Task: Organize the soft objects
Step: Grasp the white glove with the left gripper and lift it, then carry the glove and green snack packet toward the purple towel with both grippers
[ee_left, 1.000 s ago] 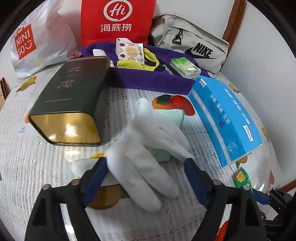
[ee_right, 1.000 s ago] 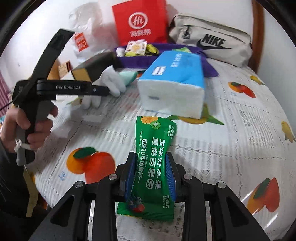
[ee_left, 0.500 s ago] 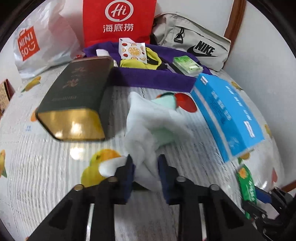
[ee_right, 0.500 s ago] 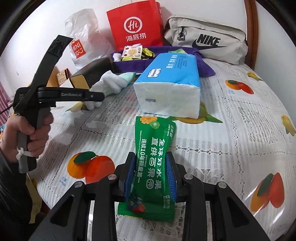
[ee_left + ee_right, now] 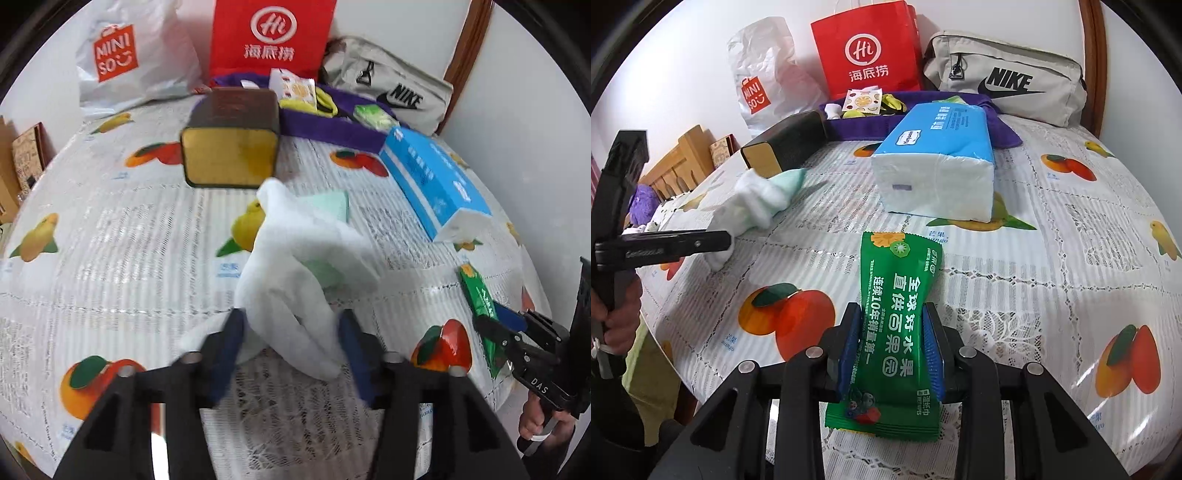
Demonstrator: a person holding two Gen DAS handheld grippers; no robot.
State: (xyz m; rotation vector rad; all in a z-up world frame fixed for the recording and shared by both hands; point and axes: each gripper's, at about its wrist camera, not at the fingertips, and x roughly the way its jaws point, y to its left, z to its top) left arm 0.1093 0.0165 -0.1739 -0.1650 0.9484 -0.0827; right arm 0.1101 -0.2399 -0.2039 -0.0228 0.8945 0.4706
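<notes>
My left claw has just been opening: its blue pads now stand apart on either side of the white glove, with the glove's cuff end lying between them but no longer pinched. The glove rests limp on the fruit-print tablecloth, draped over a pale green cloth, and both lie just in front of the dark tea tin with its gold end facing me. To the right of the tin, well apart from it, sits the blue tissue pack. Behind the tin, a purple cloth tray holds small packets, and behind that stand a red paper bag, a white Miniso bag and a grey Nike pouch.

My right claw is closed about the waist of a green wet-wipes packet, the pads pressing its sides in so the wrapper narrows there. The packet lies flat on the tablecloth, well in front and to the right of the tin, its far end pointing toward the tissue pack and not touching it.
</notes>
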